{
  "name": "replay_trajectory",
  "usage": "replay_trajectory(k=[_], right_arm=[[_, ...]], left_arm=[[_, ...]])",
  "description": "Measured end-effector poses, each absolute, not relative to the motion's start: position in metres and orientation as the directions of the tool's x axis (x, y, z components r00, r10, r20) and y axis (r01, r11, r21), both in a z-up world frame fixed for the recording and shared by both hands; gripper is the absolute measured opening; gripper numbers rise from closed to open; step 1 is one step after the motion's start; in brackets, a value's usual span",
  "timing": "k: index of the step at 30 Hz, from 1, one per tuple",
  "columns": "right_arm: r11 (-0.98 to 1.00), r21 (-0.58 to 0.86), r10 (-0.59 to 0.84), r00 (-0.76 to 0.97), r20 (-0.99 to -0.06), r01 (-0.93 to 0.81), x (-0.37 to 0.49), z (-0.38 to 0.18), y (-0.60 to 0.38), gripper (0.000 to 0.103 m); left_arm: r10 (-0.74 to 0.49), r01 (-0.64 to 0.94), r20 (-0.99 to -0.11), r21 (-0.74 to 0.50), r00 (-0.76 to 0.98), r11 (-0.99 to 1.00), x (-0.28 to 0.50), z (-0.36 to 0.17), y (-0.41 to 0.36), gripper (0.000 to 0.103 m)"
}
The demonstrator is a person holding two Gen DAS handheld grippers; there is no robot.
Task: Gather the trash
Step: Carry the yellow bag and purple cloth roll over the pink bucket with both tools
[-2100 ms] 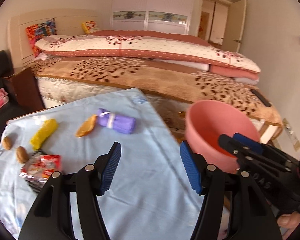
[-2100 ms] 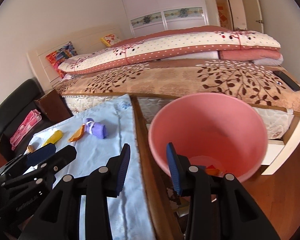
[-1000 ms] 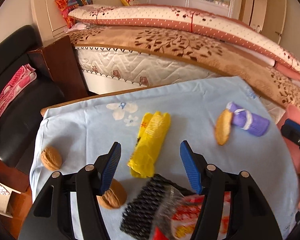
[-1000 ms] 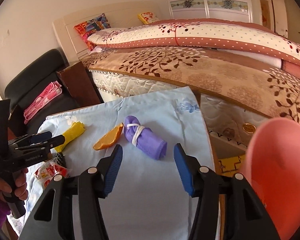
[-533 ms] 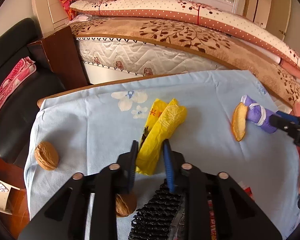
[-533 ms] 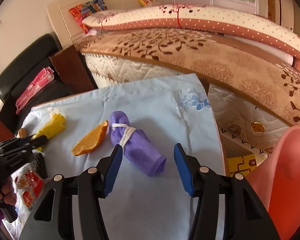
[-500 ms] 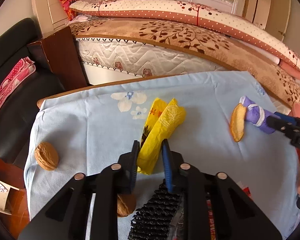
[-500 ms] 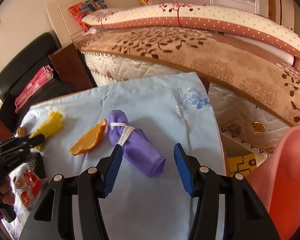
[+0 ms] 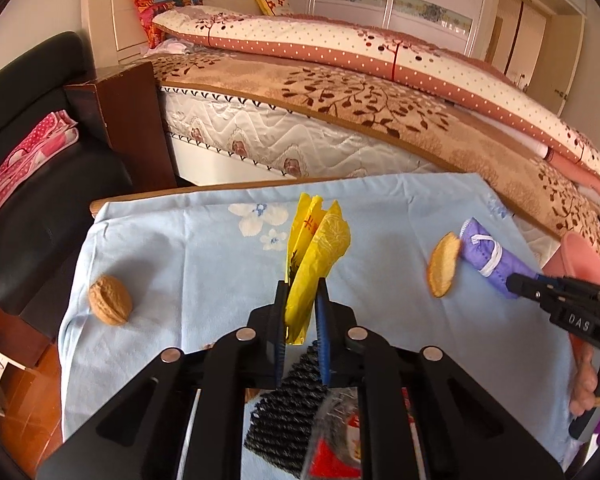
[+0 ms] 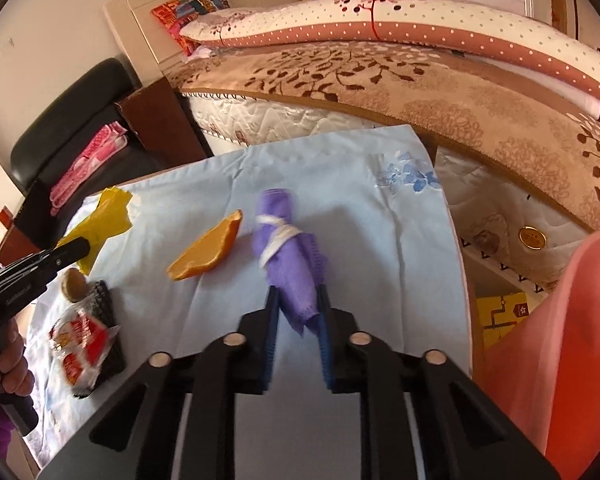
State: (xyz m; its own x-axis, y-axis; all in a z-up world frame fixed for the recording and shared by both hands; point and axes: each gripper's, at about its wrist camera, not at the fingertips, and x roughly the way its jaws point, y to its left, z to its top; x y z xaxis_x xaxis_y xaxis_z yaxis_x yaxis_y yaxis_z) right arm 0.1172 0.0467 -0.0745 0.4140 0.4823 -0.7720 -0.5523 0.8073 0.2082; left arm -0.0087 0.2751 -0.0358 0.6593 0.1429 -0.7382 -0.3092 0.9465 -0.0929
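Left wrist view, blue tablecloth (image 9: 188, 264), bed (image 9: 340, 92), black sofa (image 9: 40, 168)

My left gripper (image 9: 301, 320) is black with blue pads and round silver screws. My right gripper (image 10: 296, 316) looks the same.

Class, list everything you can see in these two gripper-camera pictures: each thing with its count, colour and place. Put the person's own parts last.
Crumpled yellow plastic wrapper: one, yellow, clamped in left gripper.
Rolled purple cloth tied with white band: one, purple, clamped in right gripper.
Orange peel wedge: one, orange, on cloth beside the purple roll.
Walnuts: two, brown, left part of table.
Red-and-clear snack packet: one, on black ridged tray.
Pink plastic basin: one, right of table.
Light blue floral tablecloth: one, covering table.
Left gripper: shut.
Right gripper: shut.
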Motion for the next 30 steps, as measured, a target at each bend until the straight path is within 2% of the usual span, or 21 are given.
replay_trajectory(k=[14, 30], right_arm=[[0.815, 0.289, 0.538, 0.469, -0.700, -0.503, 0.075, -0.038, -0.006, 0.012], [0.888, 0.270, 0.454, 0.619, -0.641, -0.371, 0.058, -0.011, -0.083, 0.012]], left_arm=[[0.082, -0.221, -0.668, -0.125, 0.740, 0.967, -0.026, 0.000, 0.217, 0.012], [-0.040, -0.091, -0.582, -0.195, 0.812, 0.977, -0.020, 0.023, 0.142, 0.013]])
